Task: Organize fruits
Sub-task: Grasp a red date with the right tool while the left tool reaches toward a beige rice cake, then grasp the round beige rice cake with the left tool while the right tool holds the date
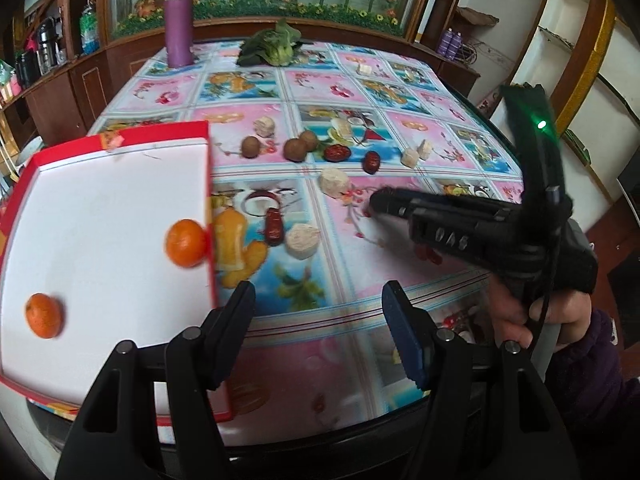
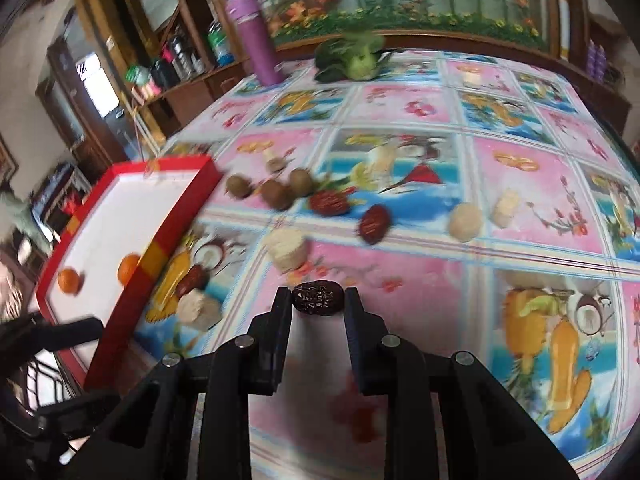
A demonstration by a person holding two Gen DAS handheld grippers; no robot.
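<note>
Right gripper [image 2: 318, 300]: jaws narrowed onto a wrinkled red date [image 2: 318, 299] pinched at the very tips. Left gripper [image 1: 320, 304]: spread wide, empty, hovering beside the red tray [image 1: 210, 184] holding two oranges [image 1: 186, 243]. Risk: shallow tip grip, date likely to slip or roll during carry. Ahead: more dates, brown fruits [image 2: 276, 194], pale chunks on glossy fruit-print tablecloth [image 2: 520, 160]; wooden cabinets beyond.

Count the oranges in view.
2, both inside the red-rimmed tray: one orange against its right wall, the other orange near its left side. Nothing suggests any are hidden.
</note>
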